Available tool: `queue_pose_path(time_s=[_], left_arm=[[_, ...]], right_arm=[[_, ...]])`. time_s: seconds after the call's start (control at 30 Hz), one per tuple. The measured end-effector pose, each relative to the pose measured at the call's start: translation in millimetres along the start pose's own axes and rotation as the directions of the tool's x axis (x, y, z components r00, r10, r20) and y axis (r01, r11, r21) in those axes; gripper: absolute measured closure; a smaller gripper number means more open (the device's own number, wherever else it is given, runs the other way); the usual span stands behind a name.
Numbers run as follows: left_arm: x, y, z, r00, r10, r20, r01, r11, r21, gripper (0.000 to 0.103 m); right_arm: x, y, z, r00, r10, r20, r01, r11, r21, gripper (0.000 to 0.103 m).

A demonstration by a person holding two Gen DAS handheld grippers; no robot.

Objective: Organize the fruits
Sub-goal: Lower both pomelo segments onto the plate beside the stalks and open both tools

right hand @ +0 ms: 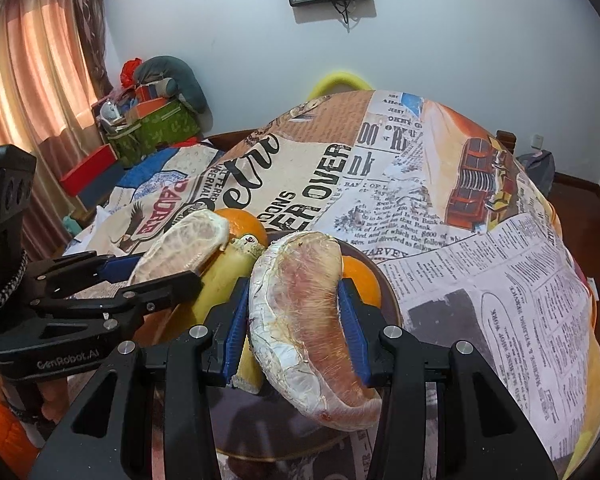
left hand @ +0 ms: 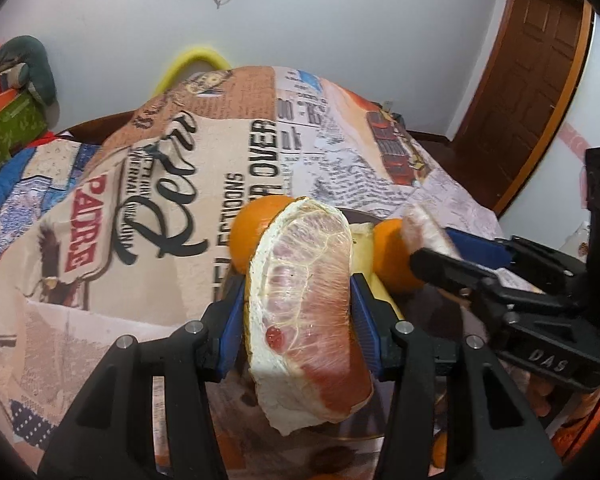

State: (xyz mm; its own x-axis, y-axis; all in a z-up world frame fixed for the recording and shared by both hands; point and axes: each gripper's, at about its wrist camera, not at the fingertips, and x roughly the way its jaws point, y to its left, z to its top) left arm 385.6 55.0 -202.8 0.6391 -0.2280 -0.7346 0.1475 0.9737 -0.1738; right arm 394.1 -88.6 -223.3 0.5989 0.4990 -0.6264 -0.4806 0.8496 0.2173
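Observation:
My left gripper is shut on a pink pomelo wedge, held upright above a dark plate. My right gripper is shut on a second pomelo wedge over the same plate. Each gripper shows in the other's view: the right gripper with its wedge, the left gripper with its wedge. On the plate lie two oranges, which also show in the right wrist view, and a banana.
The table is covered by a newspaper-print cloth. A yellow chair back stands behind it. Boxes and a cushion sit at the far left by a curtain. A wooden door is at the right.

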Motion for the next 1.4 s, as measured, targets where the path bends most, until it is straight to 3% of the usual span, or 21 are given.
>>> queue_pose_path(time_s=[0.43,1.03,1.4], left_arm=[[1,-4,1,1.000,0.013,-0.004,-0.013,1.000,0.011,0.048],[-15,0,0,1.000,0.030,-0.002,-0.030,1.000,0.004,0.047],[-73,-8,-6,0.997,0.048,0.062,-0.048,0.999,0.002,0.047]], right_arm=[[7,-3,0,0.999,0.026,-0.032,-0.026,1.000,0.005,0.060],[-9,-2,0,0.999,0.022,-0.025,-0.022,1.000,0.004,0.060],[-50,11,-4,1.000,-0.001,0.018,0.002,1.000,-0.009,0.060]])
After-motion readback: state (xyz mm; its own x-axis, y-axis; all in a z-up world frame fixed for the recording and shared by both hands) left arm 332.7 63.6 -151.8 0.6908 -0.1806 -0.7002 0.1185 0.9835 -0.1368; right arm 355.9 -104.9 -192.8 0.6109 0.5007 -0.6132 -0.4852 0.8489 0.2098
